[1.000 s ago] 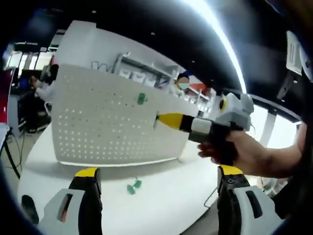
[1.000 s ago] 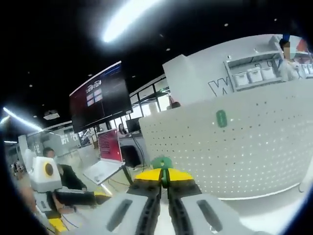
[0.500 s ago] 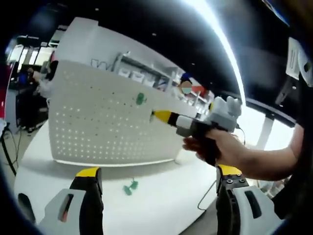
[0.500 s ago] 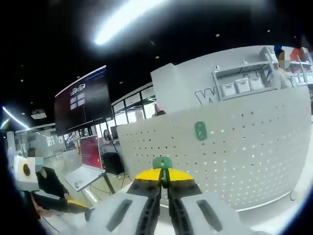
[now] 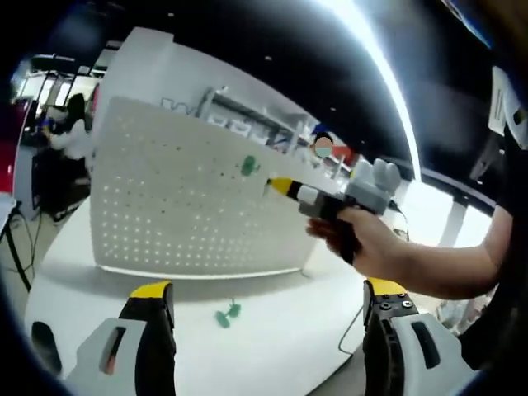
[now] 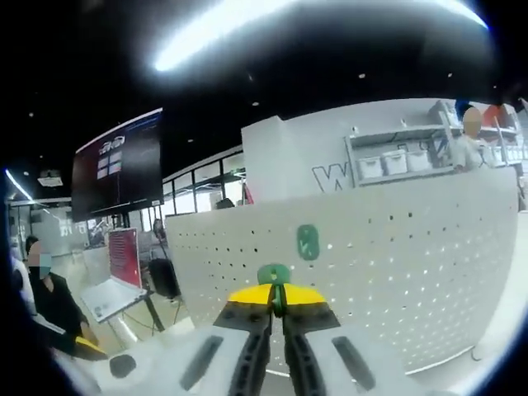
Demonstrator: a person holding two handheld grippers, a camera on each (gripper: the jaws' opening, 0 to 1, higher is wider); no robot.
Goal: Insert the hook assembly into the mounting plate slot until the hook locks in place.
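A: Right gripper (image 6: 276, 299), jaws pinched tight on a green hook (image 6: 273, 274); its head pokes up between the yellow tips. In the left gripper view the same gripper (image 5: 276, 186) is held up near the white pegboard (image 5: 181, 206), tip just beside the hook already mounted (image 5: 248, 165) there.

B: And the left one?

A: Left gripper (image 5: 268, 318), jaws spread wide, nothing in them, low over the white worktop (image 5: 272, 330). A spare green hook (image 5: 227, 313) lies on that worktop in front of the board.

B: How to seat it well?

A: My read: square the hook to the board face, pick a free hole beside the mounted hook (image 6: 307, 242), push straight in, no twisting. Keep the grip firm until it catches.
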